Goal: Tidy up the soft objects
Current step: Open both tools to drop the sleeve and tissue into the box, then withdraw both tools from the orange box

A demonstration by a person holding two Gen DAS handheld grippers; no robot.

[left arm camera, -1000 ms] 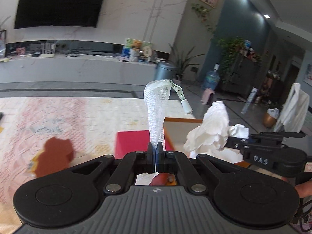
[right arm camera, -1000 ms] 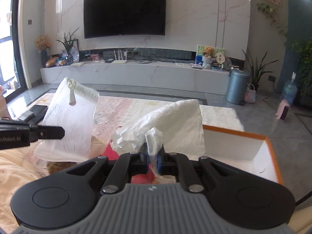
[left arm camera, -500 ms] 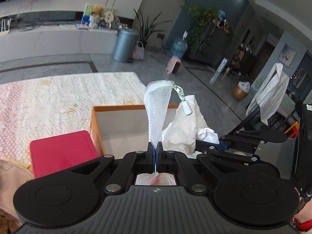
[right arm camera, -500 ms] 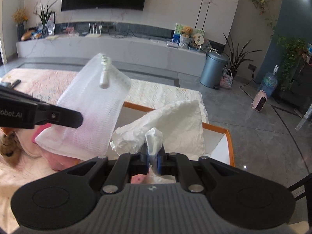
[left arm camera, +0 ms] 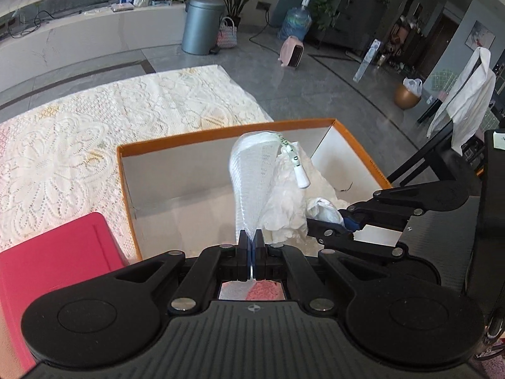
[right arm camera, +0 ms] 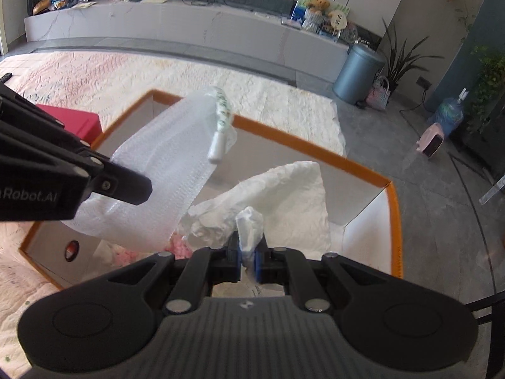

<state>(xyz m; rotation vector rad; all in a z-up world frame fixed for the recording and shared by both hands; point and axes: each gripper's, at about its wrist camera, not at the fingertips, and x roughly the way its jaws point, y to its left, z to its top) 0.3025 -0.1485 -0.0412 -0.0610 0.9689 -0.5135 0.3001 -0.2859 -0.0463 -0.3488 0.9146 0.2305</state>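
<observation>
My left gripper (left arm camera: 251, 246) is shut on a white mesh bag (left arm camera: 252, 183) with a white toggle on a cord, held above the open orange-rimmed box (left arm camera: 221, 131). My right gripper (right arm camera: 246, 254) is shut on a crumpled white tissue (right arm camera: 284, 202), held over the same box (right arm camera: 363, 167). The two grippers are side by side: the right one (left arm camera: 344, 224) shows in the left wrist view, and the left one's fingers (right arm camera: 120, 186) show with the mesh bag (right arm camera: 164, 170) in the right wrist view. Pink soft material (right arm camera: 180, 246) lies on the box floor.
A red box (left arm camera: 56, 259) stands left of the orange box on a lace cloth (left arm camera: 94, 126). Beyond are grey floor, a grey bin (left arm camera: 202, 25), a water jug (left arm camera: 295, 23) and a chair with white cloth (left arm camera: 464, 101).
Both grippers have moved right and tilted down with their loads, from over the lace cloth to above the open orange box. Both stay shut.
</observation>
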